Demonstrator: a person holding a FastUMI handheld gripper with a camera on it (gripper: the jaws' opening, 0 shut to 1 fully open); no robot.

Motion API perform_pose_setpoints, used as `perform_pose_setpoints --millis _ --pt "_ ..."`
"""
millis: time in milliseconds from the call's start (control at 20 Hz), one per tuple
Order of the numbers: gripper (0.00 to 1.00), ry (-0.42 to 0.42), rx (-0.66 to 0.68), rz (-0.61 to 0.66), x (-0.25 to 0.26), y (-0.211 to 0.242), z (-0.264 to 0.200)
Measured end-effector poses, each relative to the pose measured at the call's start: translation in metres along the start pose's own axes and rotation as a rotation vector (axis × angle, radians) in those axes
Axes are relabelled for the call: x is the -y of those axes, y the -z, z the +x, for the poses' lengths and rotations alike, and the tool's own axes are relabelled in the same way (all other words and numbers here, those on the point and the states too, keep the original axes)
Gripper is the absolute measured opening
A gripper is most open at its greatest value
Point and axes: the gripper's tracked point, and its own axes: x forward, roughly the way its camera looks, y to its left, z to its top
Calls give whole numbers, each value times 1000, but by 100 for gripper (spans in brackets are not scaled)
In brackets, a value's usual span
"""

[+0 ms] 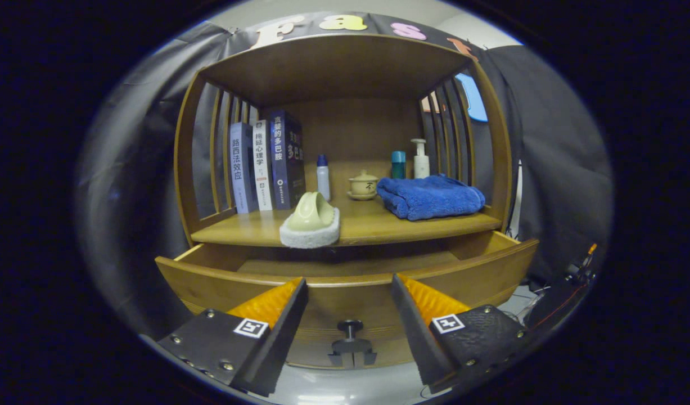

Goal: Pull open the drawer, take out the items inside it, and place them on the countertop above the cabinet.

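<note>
Tongs [349, 292] gape before open drawer [345, 284], sponge [311, 222] upright on countertop [373, 225].

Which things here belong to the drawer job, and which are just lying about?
Job: drawer, pulled open; its knob between the open fingers; countertop; scrubber at its front edge.
Lying about: books, blue towel, bottles, lidded cup.
</note>
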Motion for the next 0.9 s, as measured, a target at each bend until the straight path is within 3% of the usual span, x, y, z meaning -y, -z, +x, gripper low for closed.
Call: perform_pose_setpoints --millis 900 --pt "89 -2 22 65 -2 -15 56"
